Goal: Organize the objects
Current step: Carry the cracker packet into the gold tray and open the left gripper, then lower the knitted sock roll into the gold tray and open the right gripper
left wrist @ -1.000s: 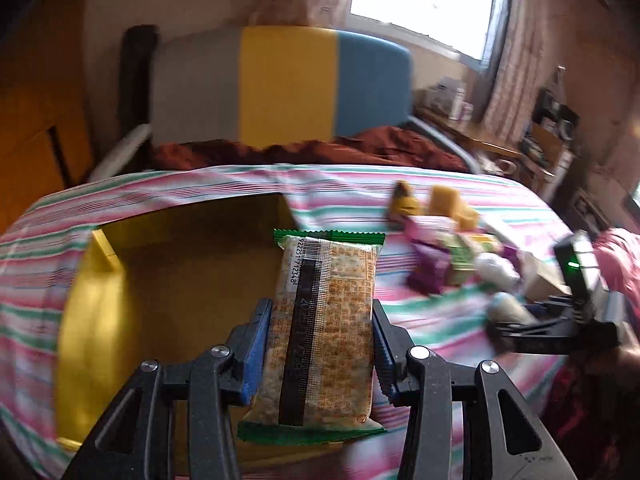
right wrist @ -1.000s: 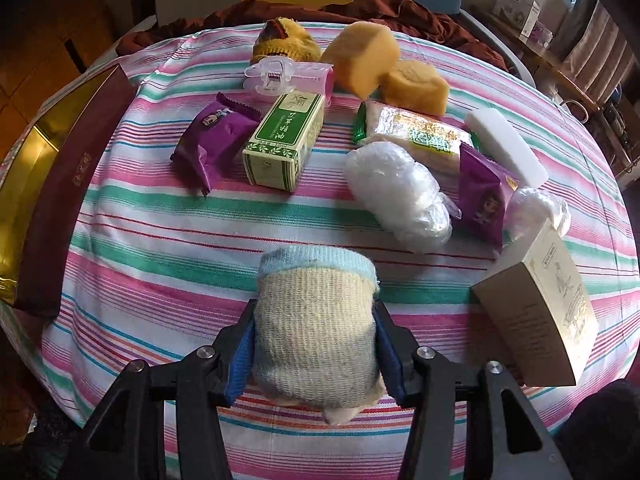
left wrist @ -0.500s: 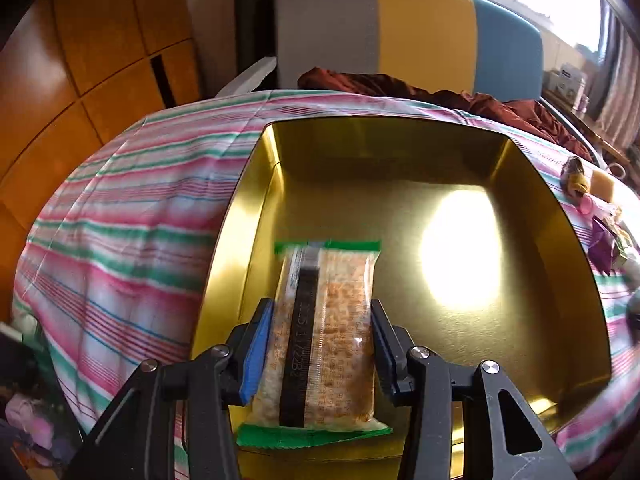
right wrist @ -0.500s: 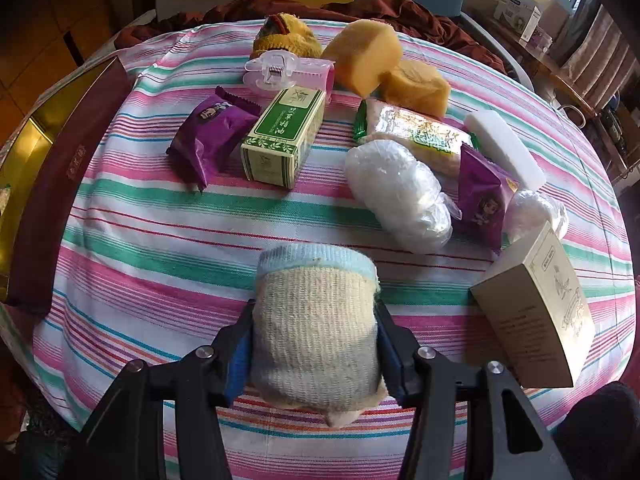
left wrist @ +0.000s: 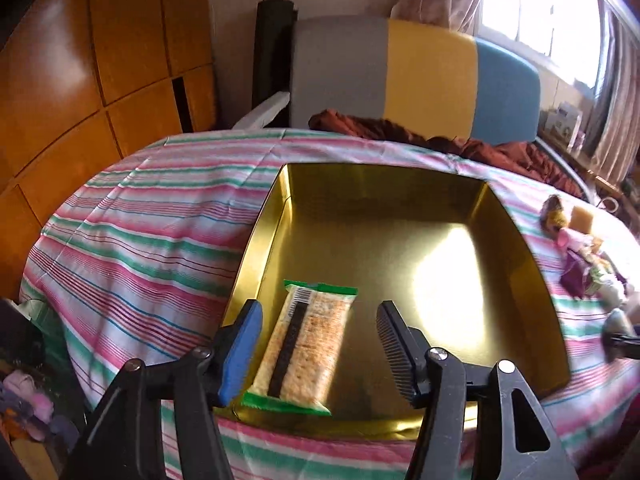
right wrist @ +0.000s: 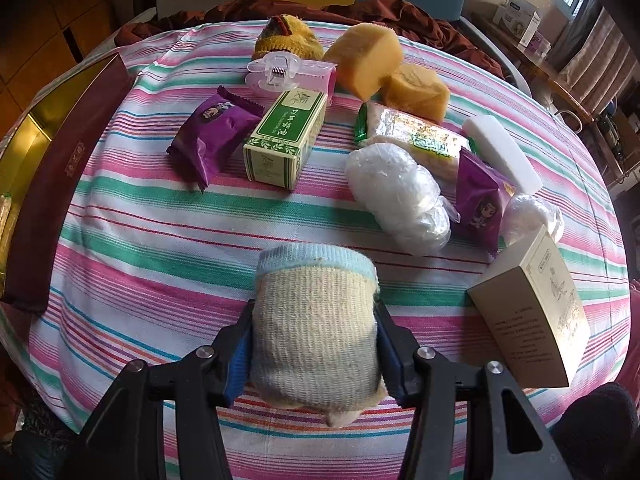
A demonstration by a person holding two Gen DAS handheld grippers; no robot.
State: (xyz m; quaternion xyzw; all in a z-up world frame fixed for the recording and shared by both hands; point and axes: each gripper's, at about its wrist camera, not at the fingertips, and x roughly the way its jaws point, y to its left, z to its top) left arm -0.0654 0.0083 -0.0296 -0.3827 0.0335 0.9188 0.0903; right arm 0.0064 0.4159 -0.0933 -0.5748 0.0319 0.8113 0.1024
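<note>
The green-edged cracker packet (left wrist: 302,346) lies flat in the near left corner of the gold-lined open box (left wrist: 516,248), dropped there for sorting. The left gripper (left wrist: 316,346) tilts down over it, its fingers just spread apart, clear of the wrapper. The right gripper (right wrist: 314,350) points steeply down, right of the box, clamping a rolled cream knit sock (right wrist: 316,328).

Daylight pours through a curtained window (left wrist: 536,4) at upper right. A grey, yellow and blue headboard (left wrist: 412,80) stands beside orange wooden cabinets (left wrist: 80,80).
</note>
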